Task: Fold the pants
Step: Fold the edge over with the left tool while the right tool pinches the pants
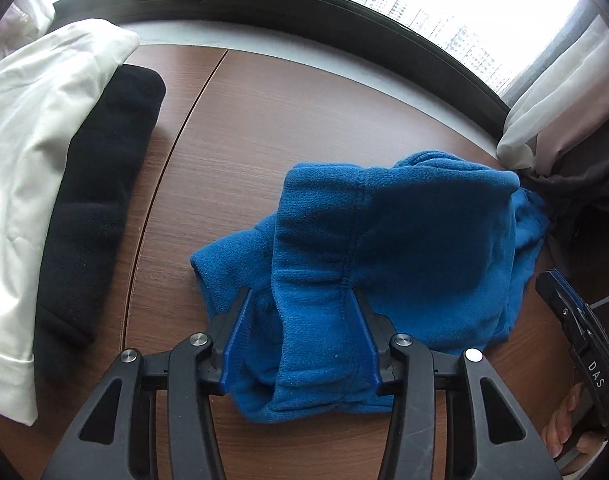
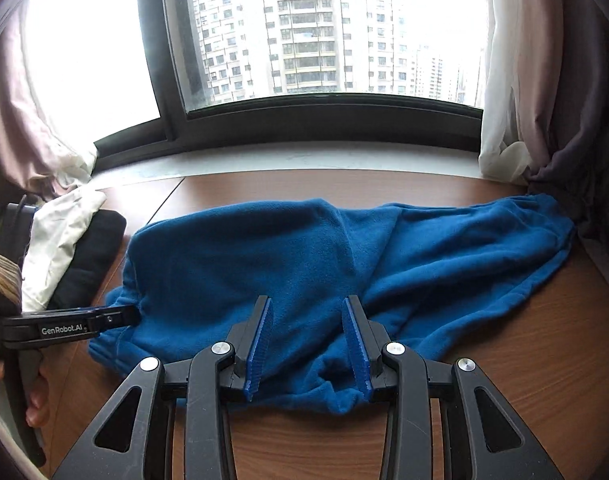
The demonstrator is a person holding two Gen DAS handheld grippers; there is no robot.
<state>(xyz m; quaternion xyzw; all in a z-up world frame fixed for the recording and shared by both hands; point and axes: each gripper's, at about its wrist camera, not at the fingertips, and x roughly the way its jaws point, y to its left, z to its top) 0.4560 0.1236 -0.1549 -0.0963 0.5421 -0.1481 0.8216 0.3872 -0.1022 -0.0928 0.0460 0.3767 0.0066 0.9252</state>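
Nearest the left wrist camera, the left gripper (image 1: 300, 292) has its fingers spread wide with a thick bunch of the blue fleece pants (image 1: 384, 248) between them; the cloth fills the gap and appears to touch both pads, though whether it is truly pinched is hard to say. In the right wrist view the right gripper (image 2: 307, 304) stands with its fingers parted over the near edge of the pants (image 2: 304, 256), the fabric lying between and under them, not clamped. The pants lie across the brown worktop (image 2: 524, 360), one end doubled over into a raised hump on the left, the other end stretched out rumpled toward the curtain (image 2: 544, 100) on the right (so the fold looks only begun). My judgement: one rough fold is under way, and smoothing and the remaining folds are left. Farther left lie a folded black garment (image 1: 104, 184) and a white garment (image 1: 32, 152), beneath the window (image 2: 324, 32).
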